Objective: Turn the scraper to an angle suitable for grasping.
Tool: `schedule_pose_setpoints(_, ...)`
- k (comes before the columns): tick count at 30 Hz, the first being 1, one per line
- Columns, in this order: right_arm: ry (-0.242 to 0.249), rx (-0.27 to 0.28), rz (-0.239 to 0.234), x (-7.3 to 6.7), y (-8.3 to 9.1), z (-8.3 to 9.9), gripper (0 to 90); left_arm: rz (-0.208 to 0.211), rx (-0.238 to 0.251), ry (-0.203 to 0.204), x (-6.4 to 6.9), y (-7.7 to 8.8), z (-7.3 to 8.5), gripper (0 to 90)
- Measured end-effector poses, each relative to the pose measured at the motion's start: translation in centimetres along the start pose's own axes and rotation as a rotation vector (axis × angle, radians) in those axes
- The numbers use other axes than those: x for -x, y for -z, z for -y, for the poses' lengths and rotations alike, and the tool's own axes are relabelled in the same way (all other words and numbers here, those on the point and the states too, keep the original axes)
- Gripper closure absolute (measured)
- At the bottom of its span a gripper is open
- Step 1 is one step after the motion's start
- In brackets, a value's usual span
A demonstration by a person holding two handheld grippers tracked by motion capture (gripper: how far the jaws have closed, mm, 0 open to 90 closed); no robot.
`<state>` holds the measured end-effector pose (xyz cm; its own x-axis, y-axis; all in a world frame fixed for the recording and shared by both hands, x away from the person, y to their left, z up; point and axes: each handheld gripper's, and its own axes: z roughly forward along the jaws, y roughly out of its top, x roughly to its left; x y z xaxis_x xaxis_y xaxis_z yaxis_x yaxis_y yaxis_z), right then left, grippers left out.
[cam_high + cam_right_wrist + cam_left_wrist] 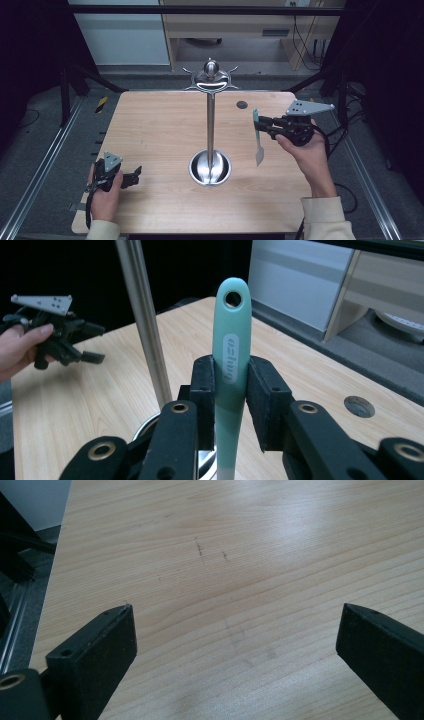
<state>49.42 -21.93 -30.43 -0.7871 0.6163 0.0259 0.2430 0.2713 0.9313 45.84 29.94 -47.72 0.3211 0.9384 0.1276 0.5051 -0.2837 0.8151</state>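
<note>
At table centre: stand. Right hand-held gripper clamps spatula; left hand-held gripper apart.

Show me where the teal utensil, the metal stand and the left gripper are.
teal utensil [231,347]: right gripper view, on its handle.
metal stand [210,125]: high view, on its pole.
left gripper [133,176]: high view, between its jaw tips.

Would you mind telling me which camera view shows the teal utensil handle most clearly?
The right gripper view: the teal handle stands upright between the right gripper's jaws, close enough to see its hanging hole and printed label. The high view shows the utensil small, hanging downward from that gripper. The left gripper view looks at bare table.
</note>
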Motion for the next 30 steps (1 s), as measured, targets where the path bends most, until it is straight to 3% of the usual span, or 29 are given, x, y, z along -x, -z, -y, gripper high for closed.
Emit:
schedule_pose_setpoints(10,0.0,0.077,-0.006,-0.5,1.0,-0.9,74.4,-0.01,0.0,0.005,-0.1,0.1,0.0,2.7)
schedule_pose_setpoints(30,0.047,0.156,0.012,-3.2,2.1,-3.2,74.3,-0.011,0.006,0.012,-0.3,0.2,0.1,2.8)
